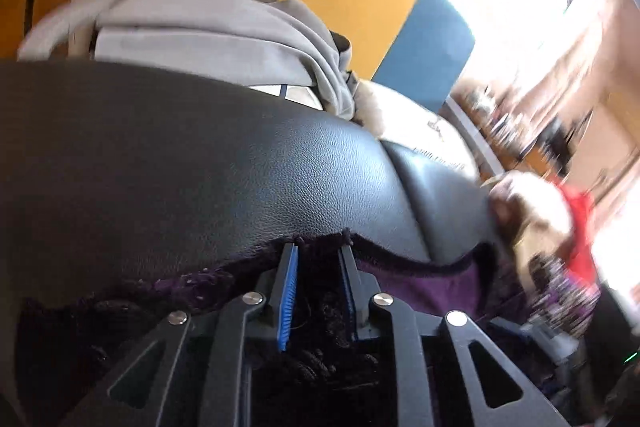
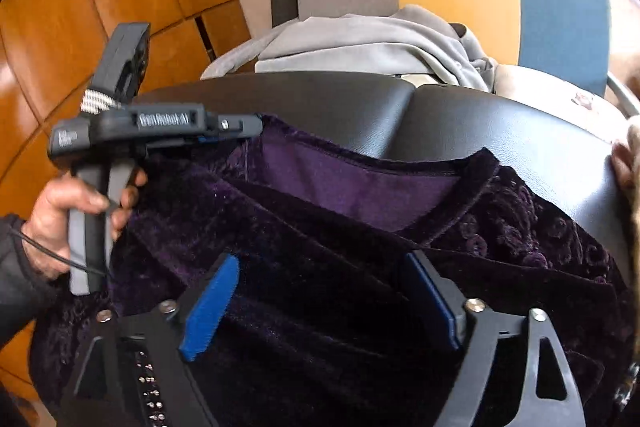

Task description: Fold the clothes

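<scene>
Two grippers, left gripper [image 1: 318, 257] pinching purple velvet garment [image 2: 500, 227] edge, right gripper [image 2: 324, 291] spread wide above it.

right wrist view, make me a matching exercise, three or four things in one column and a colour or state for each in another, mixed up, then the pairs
Things:
1. velvet garment
2. hoodie
3. left gripper
4. right gripper

States:
A. jaws wide open above the fabric
B. light grey, heaped behind the black cushion
C. dark purple, spread over the cushion
D. jaws pinching the garment's edge

Pairs: 1-C, 2-B, 3-D, 4-A
</scene>
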Motion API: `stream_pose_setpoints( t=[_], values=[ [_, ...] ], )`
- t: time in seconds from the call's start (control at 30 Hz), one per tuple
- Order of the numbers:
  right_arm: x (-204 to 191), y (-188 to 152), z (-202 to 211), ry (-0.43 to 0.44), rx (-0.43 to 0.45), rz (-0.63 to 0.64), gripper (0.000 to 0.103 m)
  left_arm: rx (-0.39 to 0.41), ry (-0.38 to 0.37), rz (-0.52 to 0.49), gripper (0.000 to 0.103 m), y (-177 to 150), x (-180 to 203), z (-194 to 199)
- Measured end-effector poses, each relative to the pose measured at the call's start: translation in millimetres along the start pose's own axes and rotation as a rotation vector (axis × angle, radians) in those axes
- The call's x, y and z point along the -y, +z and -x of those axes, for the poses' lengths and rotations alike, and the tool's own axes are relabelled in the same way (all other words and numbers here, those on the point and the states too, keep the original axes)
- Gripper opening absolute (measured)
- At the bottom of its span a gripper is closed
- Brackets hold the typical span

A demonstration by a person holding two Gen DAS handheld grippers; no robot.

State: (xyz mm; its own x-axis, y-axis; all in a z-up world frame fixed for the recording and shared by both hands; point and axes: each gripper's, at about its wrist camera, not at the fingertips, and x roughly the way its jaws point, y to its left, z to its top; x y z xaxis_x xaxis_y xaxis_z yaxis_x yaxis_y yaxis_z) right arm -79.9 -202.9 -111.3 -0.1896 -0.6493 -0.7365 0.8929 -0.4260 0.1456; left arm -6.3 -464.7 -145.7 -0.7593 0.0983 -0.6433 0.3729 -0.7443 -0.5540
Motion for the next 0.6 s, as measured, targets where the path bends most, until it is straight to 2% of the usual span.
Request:
stream_pose_setpoints(
  t=[0.07,0.1,0.2,0.23,0.37,0.6],
  values=[
    [-4.3,-0.2,-3.1,-0.017,-0.008,0.024,0.092,0.014,-0.008,0.044,0.03,-0.3,-7.7,13.1],
    [-4.2,-0.3,-3.4,-0.015,-0.009,0.025,0.092,0.051,0.003,0.065,0.041,-3.0,-11.2,29.7],
    [-0.4,0.3,-2.6,0.006,-0.005,0.012,0.095,0.161,0.05,0.137,0.049,-23.5,-29.1,88.6],
    [0.3,0.6,-2.8,0.012,-0.005,0.01,0.096,0.193,0.067,0.164,0.049,-32.6,-36.7,108.8],
    [-1.8,2.9,-6.0,0.023,-0.016,0.023,0.102,0.207,0.161,0.168,0.049,-88.1,-51.9,164.9],
    [-10.8,5.0,-7.9,-0.027,-0.038,0.06,0.102,0.142,0.255,0.102,0.049,-181.9,-25.3,199.1]
  ],
)
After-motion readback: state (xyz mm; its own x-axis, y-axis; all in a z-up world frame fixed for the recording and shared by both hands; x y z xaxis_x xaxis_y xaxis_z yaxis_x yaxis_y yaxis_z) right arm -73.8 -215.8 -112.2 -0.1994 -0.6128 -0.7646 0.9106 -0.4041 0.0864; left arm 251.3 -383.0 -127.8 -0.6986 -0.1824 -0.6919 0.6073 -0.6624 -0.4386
